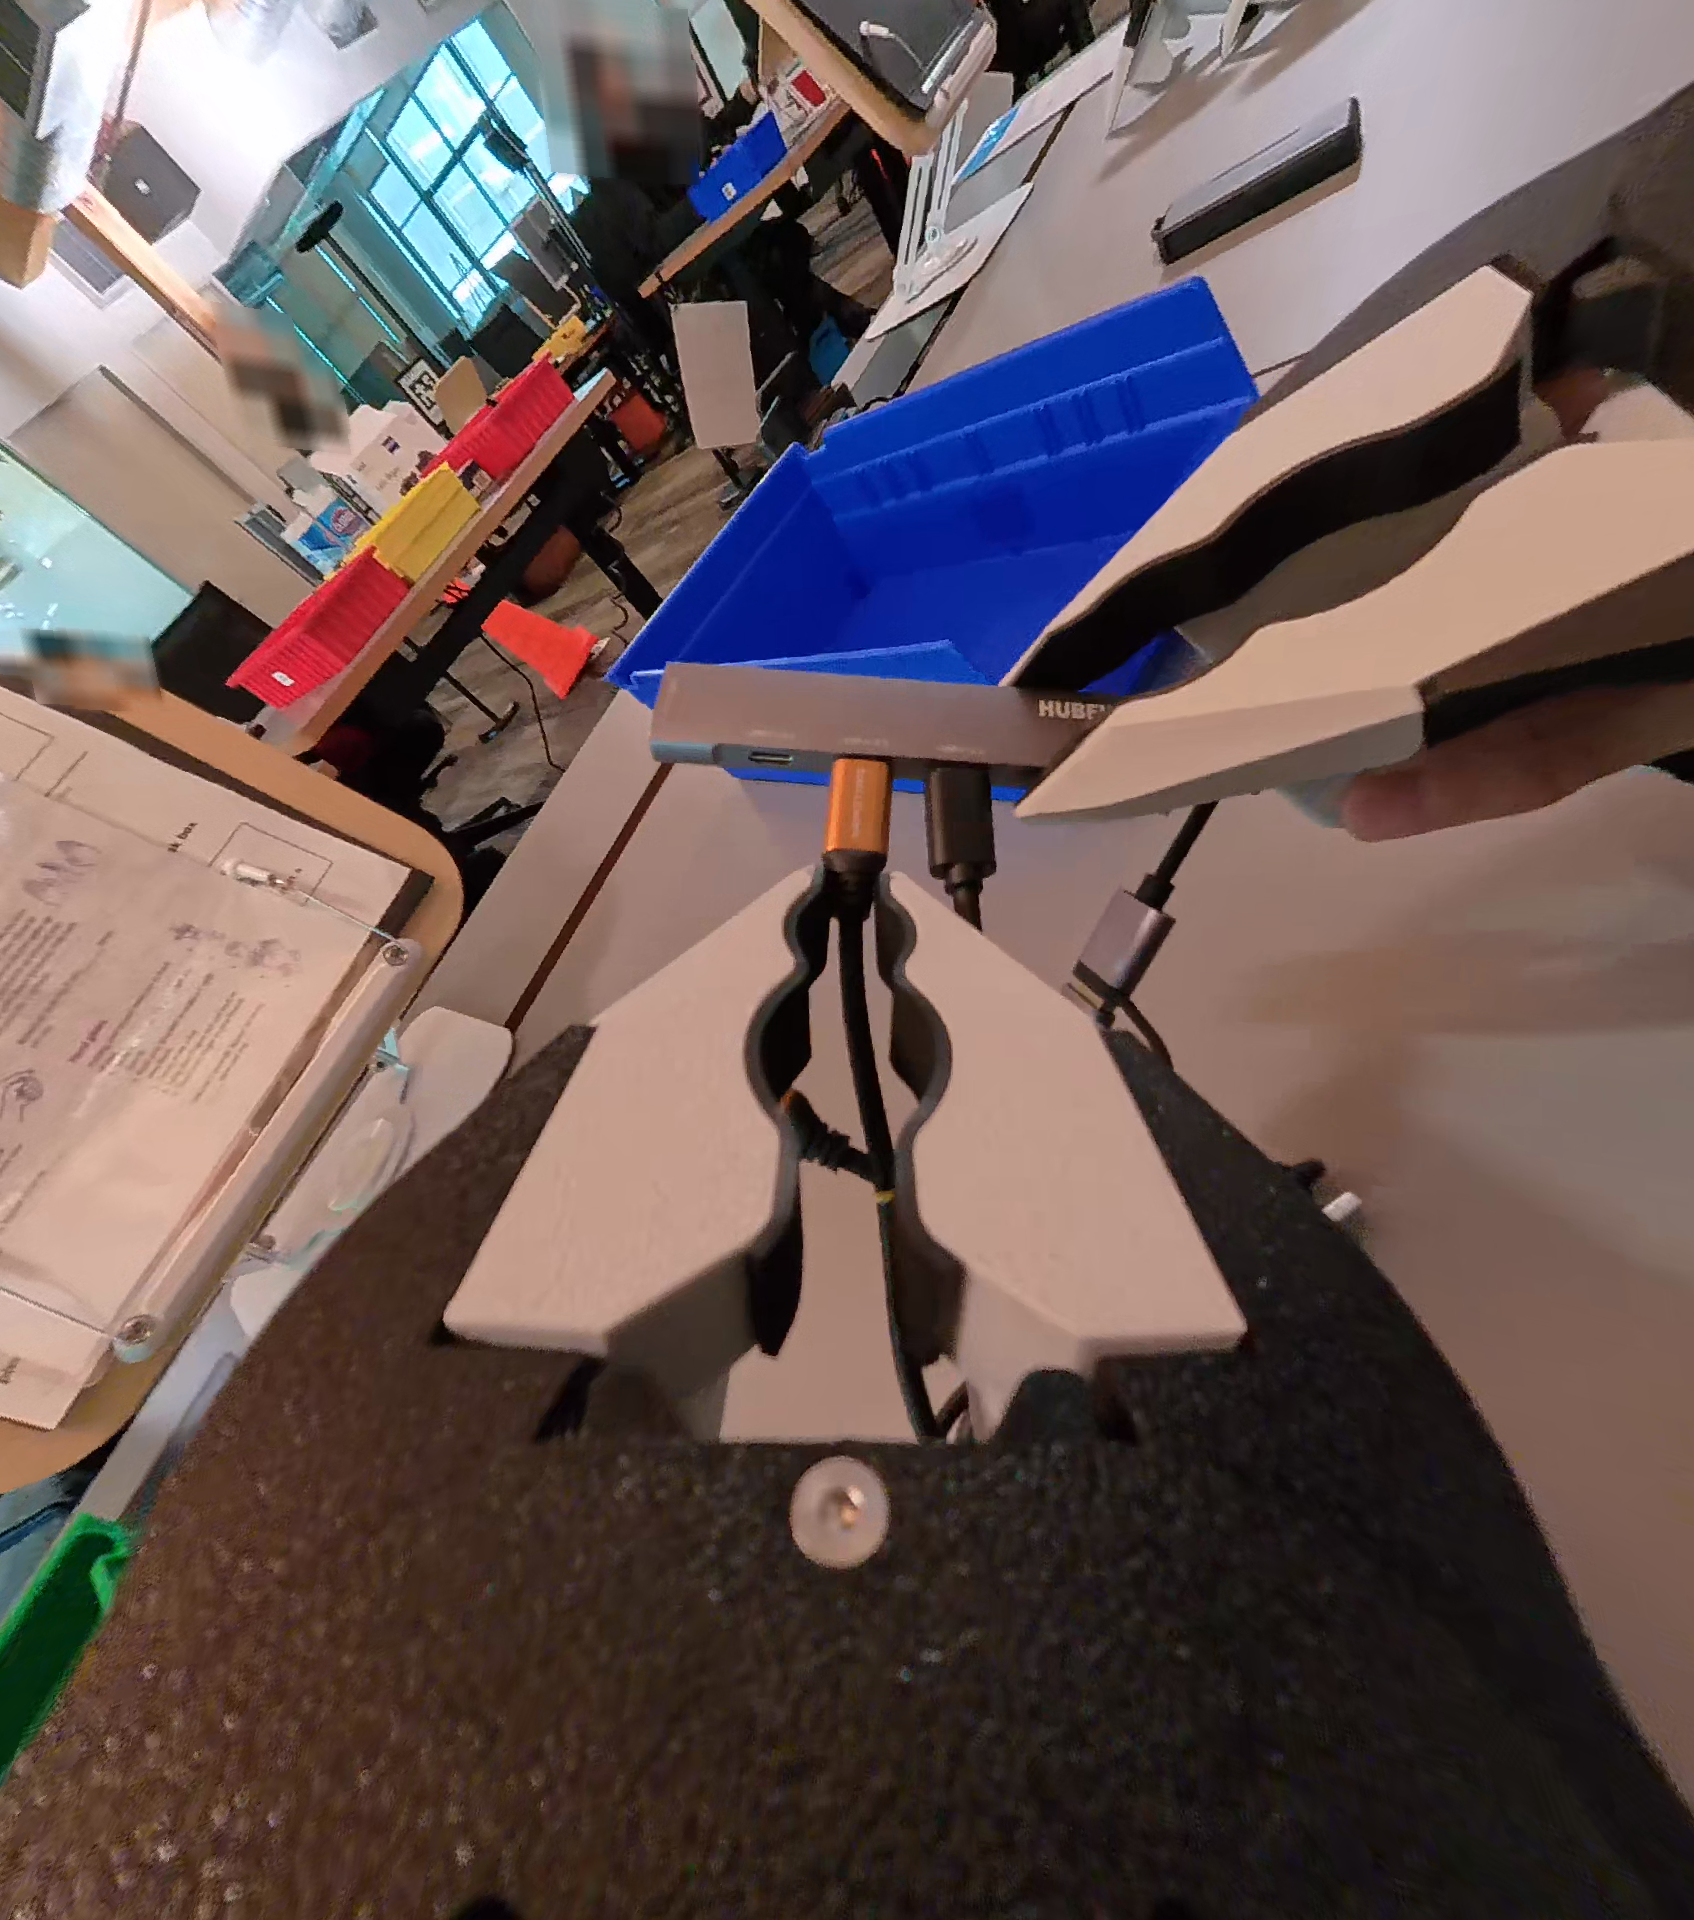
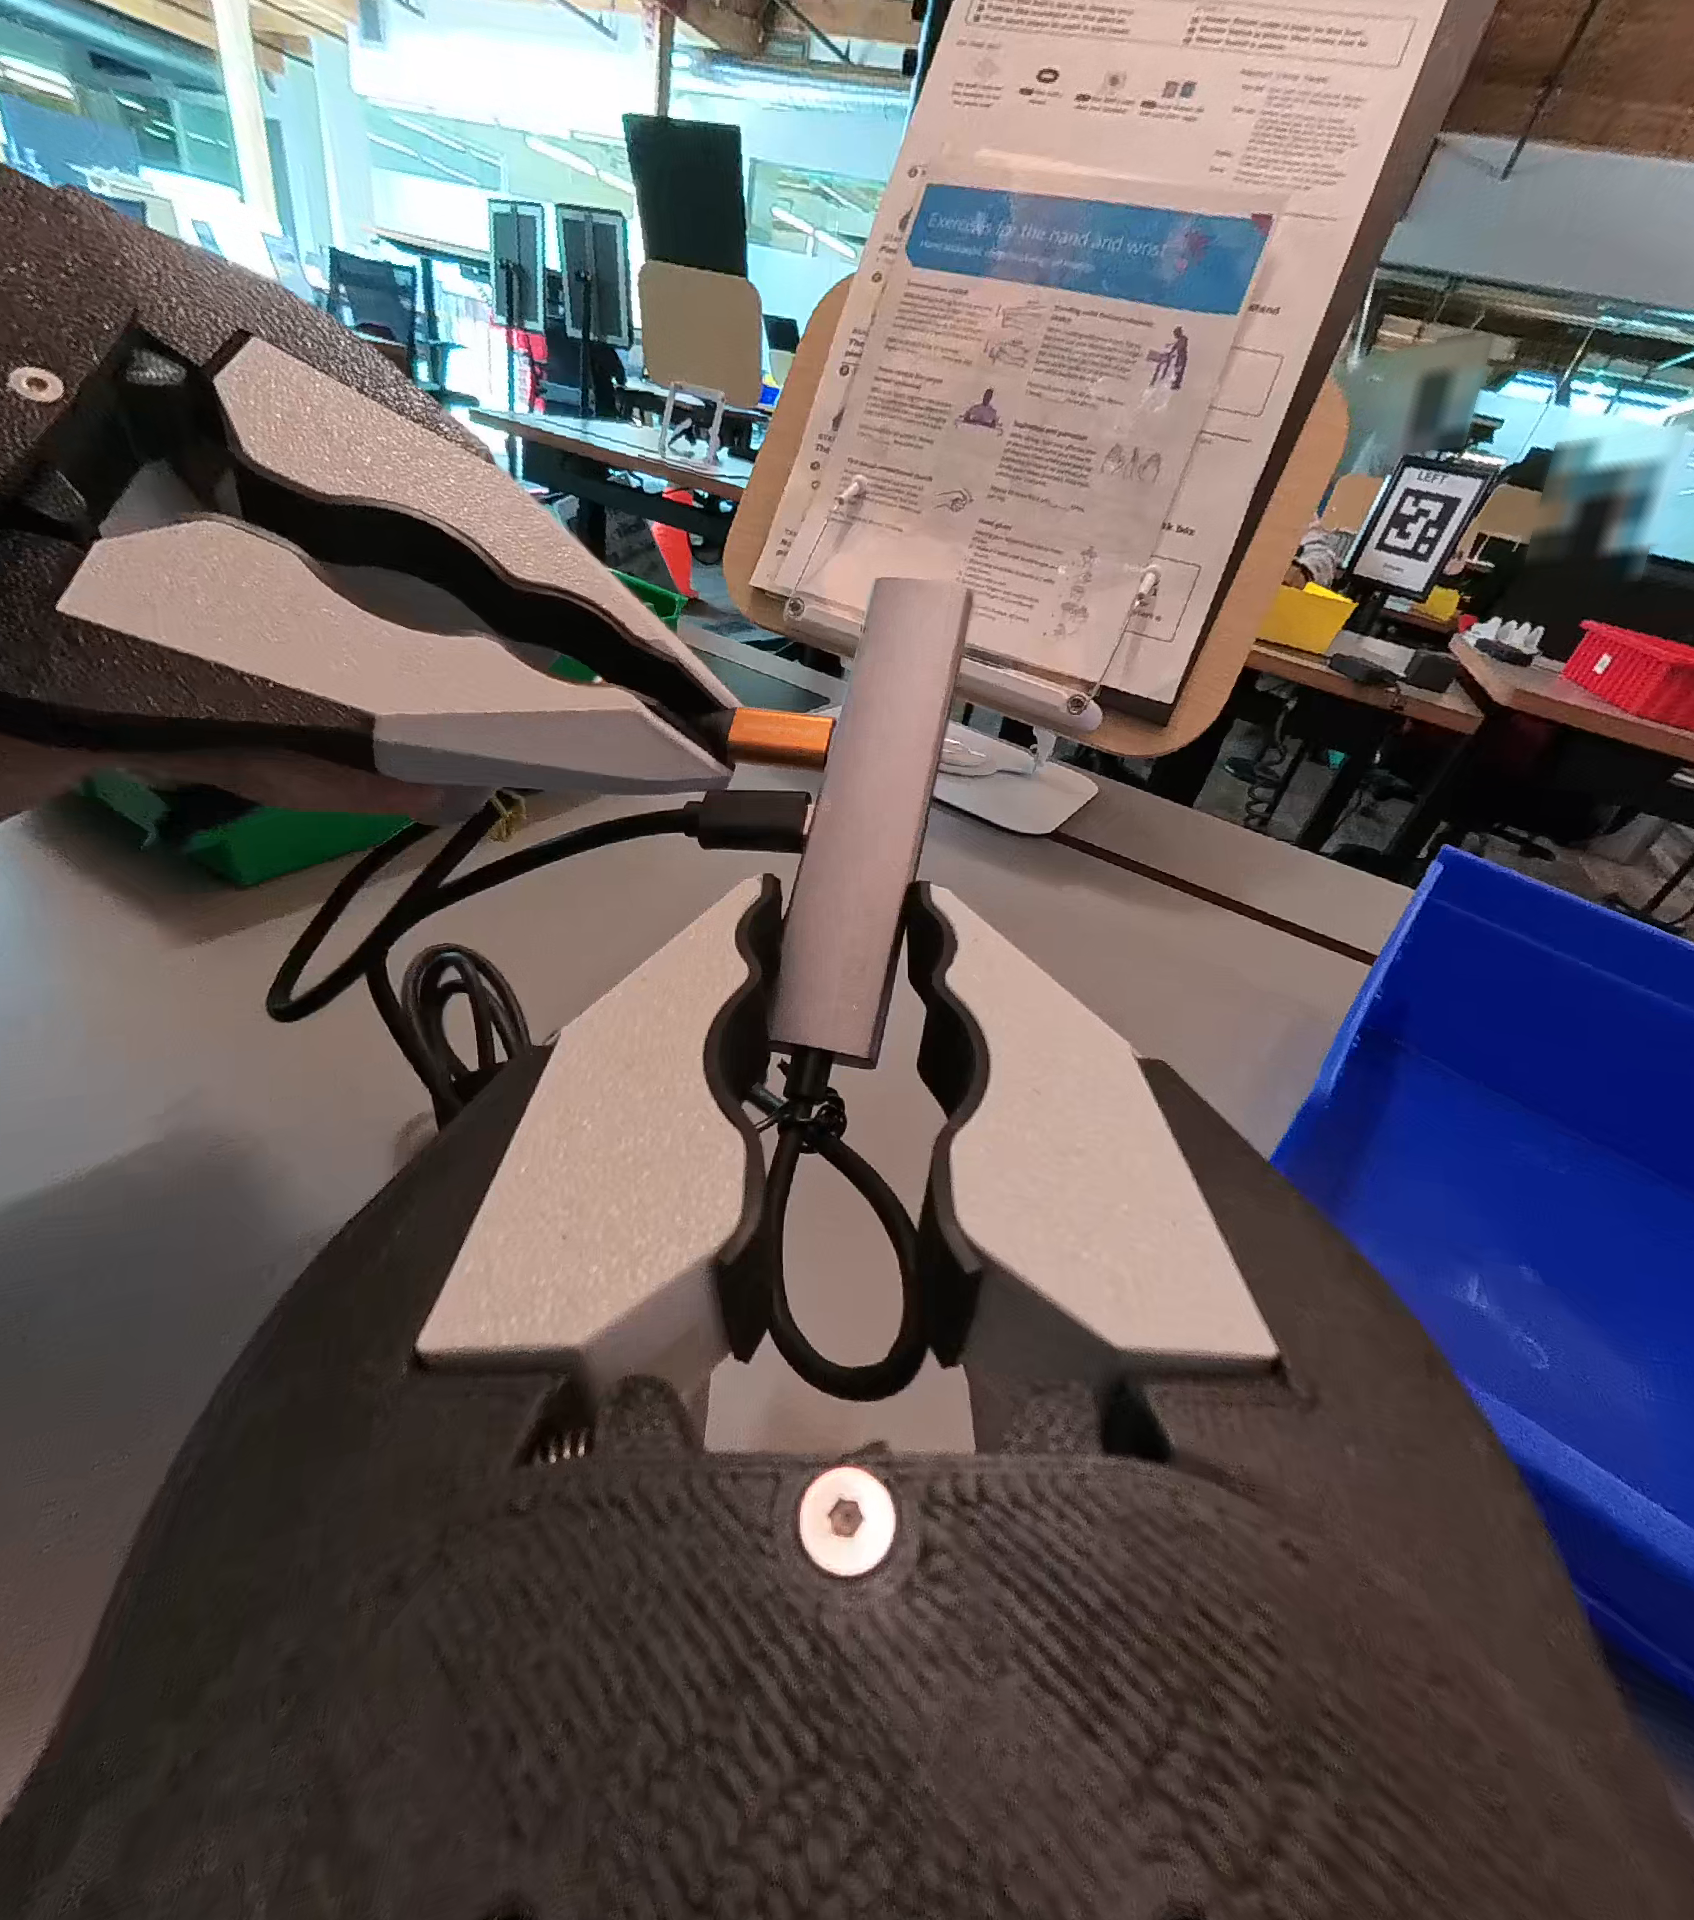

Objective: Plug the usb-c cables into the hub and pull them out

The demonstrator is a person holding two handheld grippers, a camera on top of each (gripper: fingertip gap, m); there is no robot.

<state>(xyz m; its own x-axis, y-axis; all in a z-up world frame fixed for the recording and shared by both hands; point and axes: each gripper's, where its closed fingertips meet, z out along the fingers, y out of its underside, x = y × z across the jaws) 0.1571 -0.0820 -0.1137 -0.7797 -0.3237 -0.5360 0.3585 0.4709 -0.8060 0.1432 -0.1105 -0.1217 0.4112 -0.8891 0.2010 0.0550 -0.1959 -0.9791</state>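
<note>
My left gripper (image 1: 848, 883) is closed on the black cord just behind the orange plug (image 1: 858, 816), which sits seated in the grey hub (image 1: 853, 717). My right gripper (image 2: 843, 914) clamps the hub's cable end, holding it up off the table (image 2: 147, 1091); a black plug (image 1: 959, 826) sits in the next port. I judge both cables in, so extraction comes next: a straight pull along the plug's axis, right hand bracing.
</note>
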